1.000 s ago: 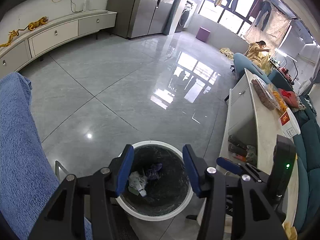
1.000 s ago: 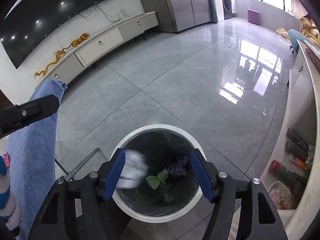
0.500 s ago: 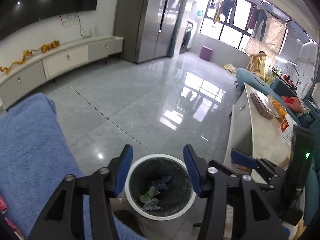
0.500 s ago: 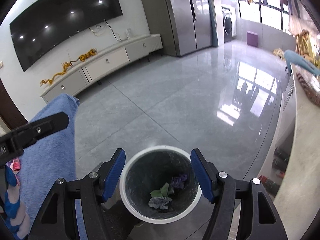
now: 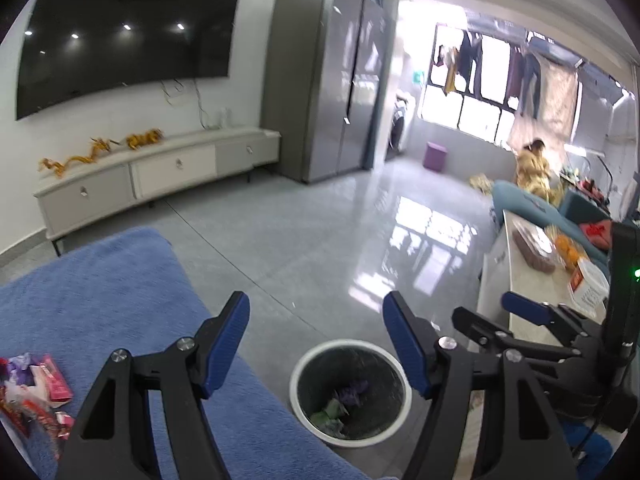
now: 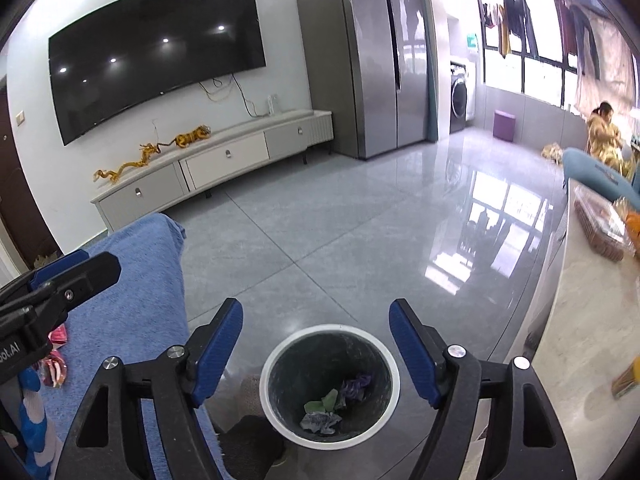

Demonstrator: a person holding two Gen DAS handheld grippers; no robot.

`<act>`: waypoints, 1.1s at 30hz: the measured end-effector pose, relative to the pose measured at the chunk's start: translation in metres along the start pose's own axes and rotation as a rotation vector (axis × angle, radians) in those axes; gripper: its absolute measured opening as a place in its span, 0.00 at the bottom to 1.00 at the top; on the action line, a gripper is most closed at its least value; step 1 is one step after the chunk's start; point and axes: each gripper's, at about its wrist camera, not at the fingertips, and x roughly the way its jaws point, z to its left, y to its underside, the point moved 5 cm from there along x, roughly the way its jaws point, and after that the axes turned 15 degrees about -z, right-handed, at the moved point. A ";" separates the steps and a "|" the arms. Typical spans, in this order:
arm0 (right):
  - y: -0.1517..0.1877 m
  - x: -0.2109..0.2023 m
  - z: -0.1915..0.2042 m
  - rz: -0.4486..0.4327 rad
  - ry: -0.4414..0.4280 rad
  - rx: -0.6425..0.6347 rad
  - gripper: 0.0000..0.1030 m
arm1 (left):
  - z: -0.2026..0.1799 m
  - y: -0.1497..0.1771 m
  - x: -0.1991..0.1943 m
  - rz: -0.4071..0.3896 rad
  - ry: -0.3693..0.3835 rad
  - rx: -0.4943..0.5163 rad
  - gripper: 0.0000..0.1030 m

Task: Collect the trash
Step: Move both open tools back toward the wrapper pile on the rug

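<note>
Both tools are held above a round bin (image 6: pixel 330 386) that stands on the grey tiled floor (image 6: pixel 360 240). The left tool (image 5: pixel 316 344) is released: its two blue fingers (image 5: pixel 226 340) stand wide apart and nothing is between them. The right tool (image 6: pixel 316 350) is also released and carries nothing.

The bin has a white rim and a dark inside. At its bottom lie several pieces of trash: a crumpled grey paper (image 6: pixel 320 421), a green scrap (image 6: pixel 329 399) and a purple scrap (image 6: pixel 357 384). In the left view the bin (image 5: pixel 351 394) appears lower and to the right, between the tool's fingers, and the right tool (image 5: pixel 516 320) is seen beside it.

To the left of the bin there is a blue cloth (image 5: pixel 100 304) that covers a bench. On this cloth, at the far left edge, lie some wrappers (image 5: pixel 38 388) in red, white and purple, well apart from the bin. In the right view a part of these wrappers (image 6: pixel 56 354) shows under the left tool (image 6: pixel 60 280).

On the right side stands a pale bench (image 6: pixel 588 320) with food packs on it.
</note>
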 end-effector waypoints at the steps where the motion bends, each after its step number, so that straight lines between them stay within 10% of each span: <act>1: -0.004 -0.004 0.005 -0.013 0.003 -0.010 0.76 | 0.004 -0.003 -0.006 -0.019 -0.012 -0.001 0.66; 10: -0.036 -0.039 0.046 -0.129 0.033 -0.082 1.00 | 0.052 -0.025 -0.067 -0.147 -0.091 -0.031 0.66; 22: -0.066 -0.069 0.115 -0.273 -0.078 -0.113 1.00 | 0.151 -0.018 -0.143 -0.175 -0.257 -0.087 0.66; 33: -0.034 -0.036 0.196 -0.135 -0.324 -0.183 1.00 | 0.282 0.039 -0.188 -0.088 -0.511 -0.142 0.66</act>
